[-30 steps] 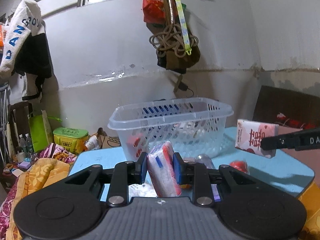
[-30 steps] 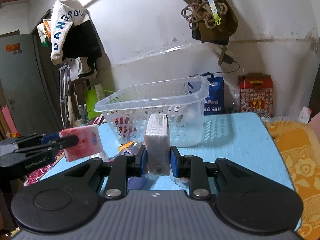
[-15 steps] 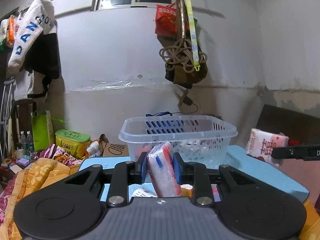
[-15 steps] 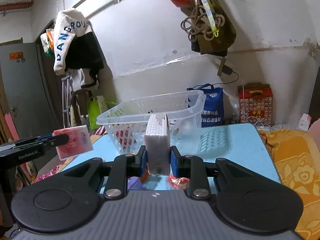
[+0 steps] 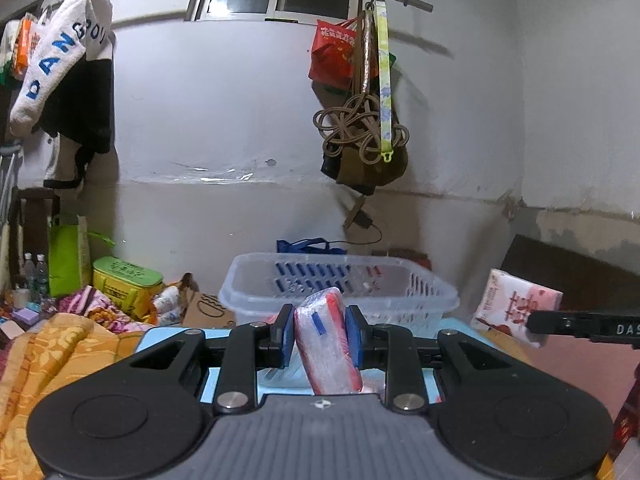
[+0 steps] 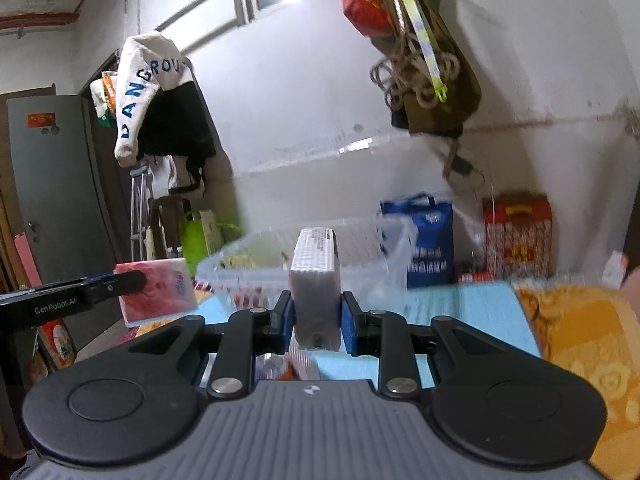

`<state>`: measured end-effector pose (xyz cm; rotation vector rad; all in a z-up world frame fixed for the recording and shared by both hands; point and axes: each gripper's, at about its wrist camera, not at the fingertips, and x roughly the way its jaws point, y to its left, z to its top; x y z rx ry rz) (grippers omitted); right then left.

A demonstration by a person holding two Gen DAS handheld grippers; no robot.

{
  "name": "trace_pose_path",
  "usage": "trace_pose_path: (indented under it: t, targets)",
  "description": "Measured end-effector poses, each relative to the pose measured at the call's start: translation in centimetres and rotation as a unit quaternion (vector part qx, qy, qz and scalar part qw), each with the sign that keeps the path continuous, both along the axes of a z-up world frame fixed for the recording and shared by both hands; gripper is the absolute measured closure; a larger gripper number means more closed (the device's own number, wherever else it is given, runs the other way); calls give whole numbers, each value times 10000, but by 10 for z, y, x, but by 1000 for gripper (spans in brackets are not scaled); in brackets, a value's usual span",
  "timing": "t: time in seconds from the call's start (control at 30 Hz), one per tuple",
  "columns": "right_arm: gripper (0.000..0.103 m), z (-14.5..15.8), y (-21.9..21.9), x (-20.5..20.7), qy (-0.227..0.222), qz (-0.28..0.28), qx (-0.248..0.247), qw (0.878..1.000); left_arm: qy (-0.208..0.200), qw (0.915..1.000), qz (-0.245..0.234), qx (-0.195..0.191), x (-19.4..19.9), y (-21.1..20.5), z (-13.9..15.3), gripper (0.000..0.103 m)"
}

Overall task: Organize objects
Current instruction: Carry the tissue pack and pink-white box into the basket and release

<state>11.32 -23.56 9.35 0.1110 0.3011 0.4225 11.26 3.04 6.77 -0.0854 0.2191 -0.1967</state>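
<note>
Straight ahead of both tongs sits the basket [image 5: 340, 280]. Left gripper [image 5: 320, 336] pinches a tilted red-and-white packet [image 5: 326, 344], right gripper [image 6: 318, 316] clamps a tissue pack [image 6: 314, 280] (both soft, so they might slip or clip the rim).

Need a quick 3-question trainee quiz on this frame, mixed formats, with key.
1. True or false: the left gripper is empty.
2. The clear basket stands on: A) the blue table B) the floor C) a chair.
3. Fill in: the right gripper is shut on a ____ pack.

Key: 1 false, it is shut on a red and white packet; 2 A; 3 tissue.
</note>
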Motion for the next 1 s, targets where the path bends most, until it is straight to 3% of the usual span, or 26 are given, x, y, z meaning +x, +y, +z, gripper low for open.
trace_pose_path:
  t: [0.17, 0.33, 0.5, 0.73, 0.77, 0.8, 0.83, 0.87, 0.9, 0.93, 1.0]
  targets:
    - [75, 20, 23, 47, 62, 3, -47, 10000, 2, 9995, -18, -301, 39, -4, 28, 73]
    - [75, 14, 45, 108, 340, -198, -325, 9987, 387, 9982, 137, -433, 107, -13, 41, 74]
    - [75, 2, 46, 131, 395, -224, -278, 9986, 649, 9955, 299, -618, 157, -14, 33, 74]
    - [75, 2, 56, 148, 438, -187, -437, 9979, 675, 9946, 477, -623, 190, -21, 29, 74]
    - [72, 1, 57, 150, 469, -178, -454, 9977, 697, 9949, 485, -550, 195, -23, 28, 74]
    - [57, 1, 58, 152, 515, -175, -482, 9974, 763, 9947, 495, -486, 200, -25, 28, 70]
    - [44, 2, 59, 153, 554, -196, -510, 9970, 879, 9940, 526, -386, 204, -26, 26, 52]
    - [23, 3, 59, 148, 487, -294, -526, 9970, 970, 9931, 590, -308, 206, -27, 24, 40]
    - [9, 5, 57, 140, 308, -385, -524, 9974, 971, 9927, 658, -279, 204, -25, 23, 20]
    - [4, 7, 55, 133, 169, -445, -524, 9975, 912, 9929, 705, -285, 200, -21, 22, 15]
    - [0, 12, 50, 113, 51, -473, -533, 9974, 748, 9943, 686, -327, 184, -13, 22, 15]
